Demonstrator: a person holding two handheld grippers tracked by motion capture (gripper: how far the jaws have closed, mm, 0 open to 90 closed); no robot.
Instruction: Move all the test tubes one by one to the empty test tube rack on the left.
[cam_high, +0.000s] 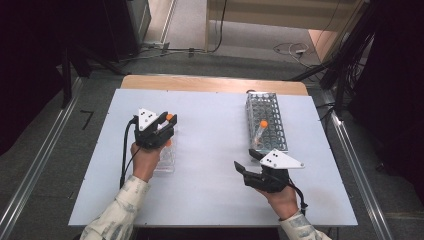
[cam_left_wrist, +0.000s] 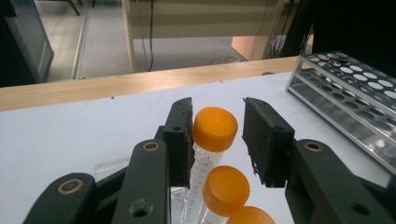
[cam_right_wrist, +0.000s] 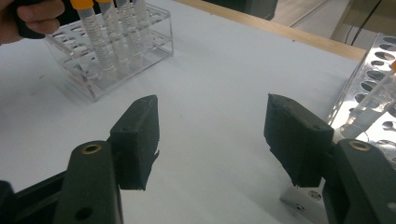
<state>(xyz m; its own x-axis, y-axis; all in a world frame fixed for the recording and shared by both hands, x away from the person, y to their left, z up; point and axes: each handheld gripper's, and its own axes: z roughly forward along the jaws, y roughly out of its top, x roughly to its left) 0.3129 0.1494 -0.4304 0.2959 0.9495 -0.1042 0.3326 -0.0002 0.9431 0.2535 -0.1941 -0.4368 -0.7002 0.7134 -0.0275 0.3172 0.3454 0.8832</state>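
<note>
from the high view we see one orange-capped tube (cam_high: 259, 131) already leaning in the metal rack (cam_high: 266, 121), while our left gripper (cam_high: 165, 125) works over the clear rack (cam_high: 165, 158). in the left gripper view its jaws stand slightly apart around the tube (cam_left_wrist: 211, 140), the left pad touching, its long axis upright and cap up; others wait below. in the right gripper view our right gripper (cam_right_wrist: 212, 140) gapes wide, empty, beside the metal rack.
</note>
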